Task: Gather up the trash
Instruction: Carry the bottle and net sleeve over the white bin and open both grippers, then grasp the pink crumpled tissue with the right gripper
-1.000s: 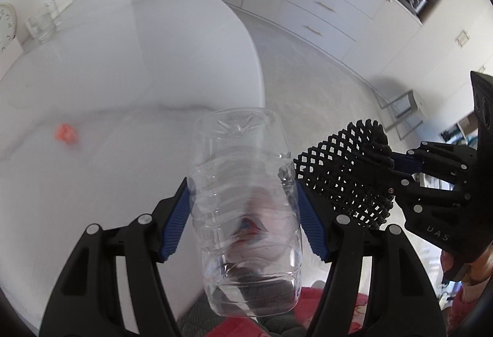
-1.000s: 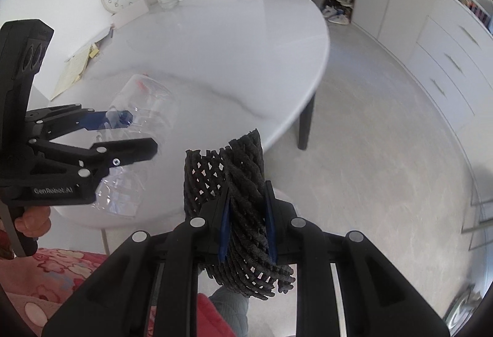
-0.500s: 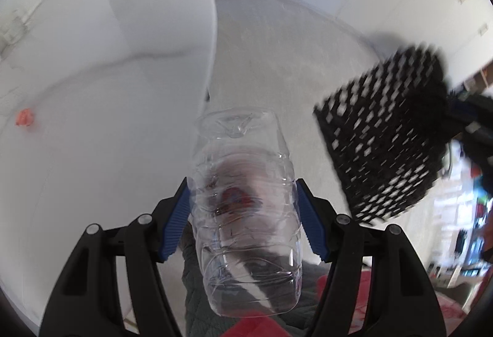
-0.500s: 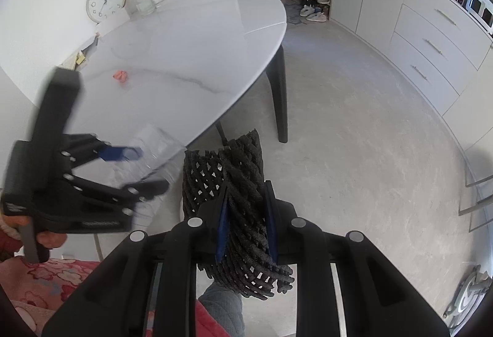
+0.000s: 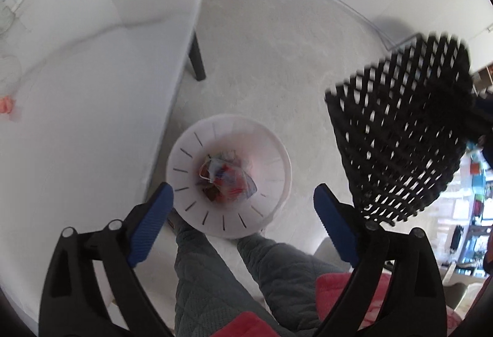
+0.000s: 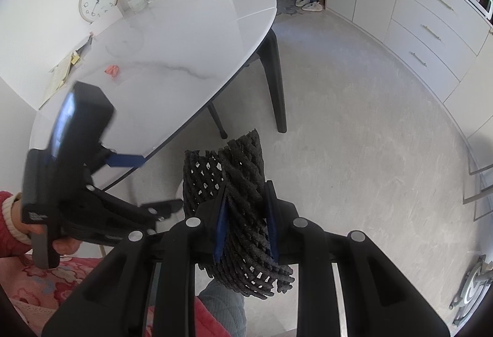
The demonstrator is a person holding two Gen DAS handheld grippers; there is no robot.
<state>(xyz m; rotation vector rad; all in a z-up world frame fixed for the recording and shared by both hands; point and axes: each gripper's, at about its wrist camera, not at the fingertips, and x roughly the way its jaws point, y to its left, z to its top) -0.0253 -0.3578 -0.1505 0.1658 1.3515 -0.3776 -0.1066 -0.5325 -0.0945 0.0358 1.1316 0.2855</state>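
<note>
From the left wrist camera, the left gripper [image 5: 243, 204] points almost straight down over a white bin [image 5: 271, 152] on the floor. Its jaws have just been opening and now stand wide apart, with nothing between the blue pads [image 5: 151, 223]. The bin sits just beside the edge of the white table [image 5: 92, 75], near the table's dark leg [image 5: 197, 59]. In the bottom of the bin lies a clear plastic bottle [image 5: 226, 180] among red and blue scraps, somewhat blurred. The person's legs in grey quilted trousers [image 5: 215, 275] stand just beside the bin, on the side nearer the camera. To the right of the bin, higher up, hangs a black net sleeve [image 5: 400, 136], its far end pinched by the right gripper, which shows here only at the frame's edge. On the table, well apart from the bin, lies a small orange scrap [image 5: 6, 106].

From the right wrist camera, the right gripper [image 6: 246, 223] is clamped tight on the black net sleeve [image 6: 240, 183], which is squeezed flat between its pads and sticks out past them on both sides. To the left of the sleeve, the left gripper [image 6: 144, 183] is held by a hand [image 6: 64, 244] in a red sleeve, with its jaws spread. Beyond it, the table [image 6: 185, 44] carries the orange scrap [image 6: 112, 70]; a round clock [image 6: 98, 0] leans against the wall at the table's far edge. Only a sliver of the bin shows behind the sleeve.
</note>
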